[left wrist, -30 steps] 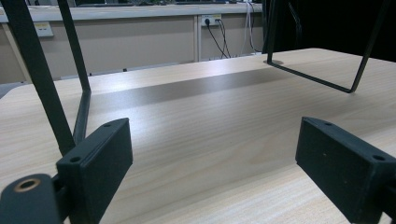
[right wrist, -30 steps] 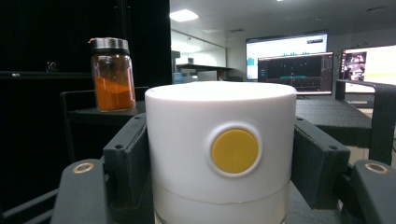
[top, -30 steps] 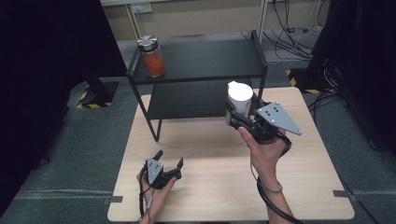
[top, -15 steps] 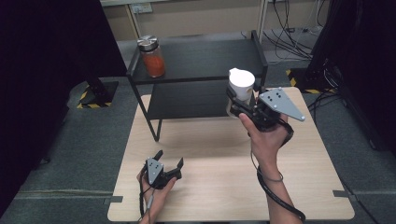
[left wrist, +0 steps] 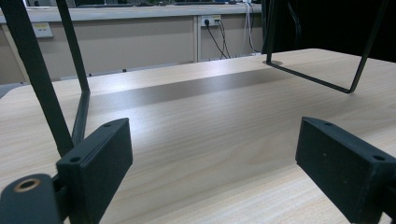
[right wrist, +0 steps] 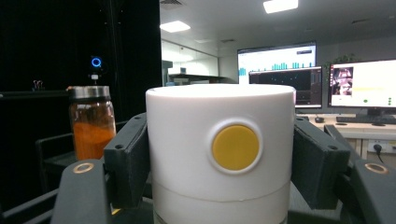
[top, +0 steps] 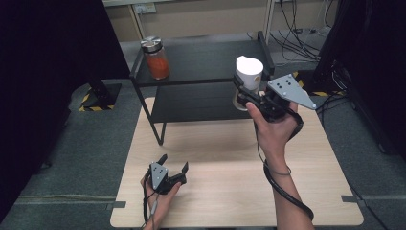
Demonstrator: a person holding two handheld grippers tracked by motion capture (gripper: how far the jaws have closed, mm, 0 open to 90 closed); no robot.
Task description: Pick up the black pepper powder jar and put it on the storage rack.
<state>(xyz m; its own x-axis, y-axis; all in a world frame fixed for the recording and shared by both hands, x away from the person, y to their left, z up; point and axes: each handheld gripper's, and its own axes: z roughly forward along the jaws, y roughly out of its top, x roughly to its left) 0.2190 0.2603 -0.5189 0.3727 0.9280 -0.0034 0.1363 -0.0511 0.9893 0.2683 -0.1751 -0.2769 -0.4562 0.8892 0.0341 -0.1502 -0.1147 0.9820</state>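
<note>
I am carrying the white jar (top: 249, 73) in my right gripper (top: 247, 89), jaws clamped on its sides, above the black shelf (top: 206, 60) near the orange jar (top: 155, 58). I am keeping it upright, aiming for bare shelf. My left gripper (top: 172, 168) is resting wide open, holding nothing, on the table (top: 230, 158).

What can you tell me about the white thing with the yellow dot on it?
It is a smooth white round container, plastic by the look, with a yellow disc on its side and a seam lower down. It stands upright, squeezed between the black jaws of the right gripper, held up near the black metal shelf rack.
</note>
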